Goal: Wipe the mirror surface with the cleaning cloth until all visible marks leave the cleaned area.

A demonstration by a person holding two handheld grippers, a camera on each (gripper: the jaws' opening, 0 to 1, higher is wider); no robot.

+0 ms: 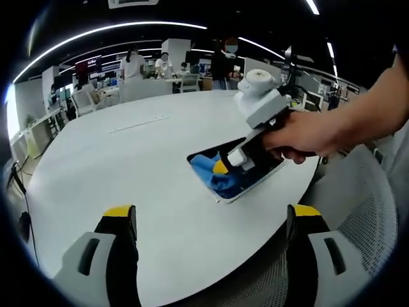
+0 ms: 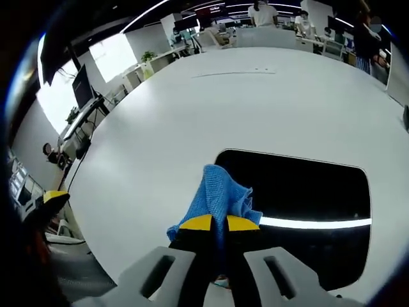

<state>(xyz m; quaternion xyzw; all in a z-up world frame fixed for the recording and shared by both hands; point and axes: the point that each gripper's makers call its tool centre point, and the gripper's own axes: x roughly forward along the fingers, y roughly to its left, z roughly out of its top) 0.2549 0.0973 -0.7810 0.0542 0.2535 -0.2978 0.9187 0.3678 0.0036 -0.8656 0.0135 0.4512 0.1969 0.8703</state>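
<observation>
On the big white oval table (image 2: 160, 121) in an open office, our right gripper (image 2: 219, 223) pinches the soft, light blue cleaning cloth (image 2: 220, 195) by its bunched middle against the lower-center mirror (image 2: 307, 192), glass we judge slippery and fragile, while our left gripper (image 1: 211, 220) hangs spread wide.

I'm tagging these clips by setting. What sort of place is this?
Most likely an open-plan office: a large white table holds the mirror, with desks and chairs, a monitor, strip ceiling lights and people standing behind it.
</observation>
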